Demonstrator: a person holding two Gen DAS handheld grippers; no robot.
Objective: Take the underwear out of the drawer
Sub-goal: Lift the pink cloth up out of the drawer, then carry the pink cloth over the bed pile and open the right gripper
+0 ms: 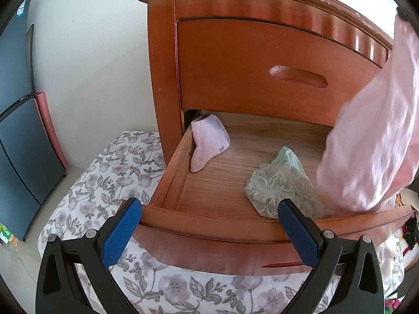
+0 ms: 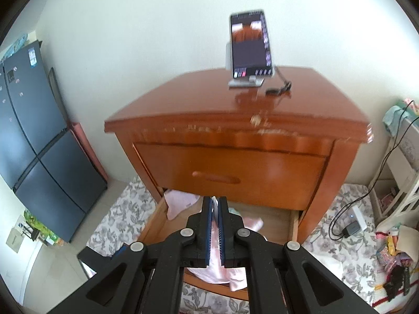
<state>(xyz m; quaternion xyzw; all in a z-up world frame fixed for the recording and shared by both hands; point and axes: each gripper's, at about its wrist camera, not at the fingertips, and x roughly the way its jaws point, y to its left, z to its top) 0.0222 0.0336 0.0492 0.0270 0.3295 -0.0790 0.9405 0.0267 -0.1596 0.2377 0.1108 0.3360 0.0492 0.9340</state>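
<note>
While right gripper (image 2: 215, 201) fingers clench pink underwear (image 1: 366, 141) above open drawer (image 1: 209, 225), left gripper (image 1: 209, 206) fingers spread empty; floral mat (image 1: 99, 172) at 9 o'clock.

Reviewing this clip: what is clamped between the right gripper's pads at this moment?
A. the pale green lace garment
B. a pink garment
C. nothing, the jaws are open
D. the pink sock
B: the right gripper is shut on the pink garment, which hangs over the open drawer, while the green lace garment and the pink sock lie in the drawer.
</note>
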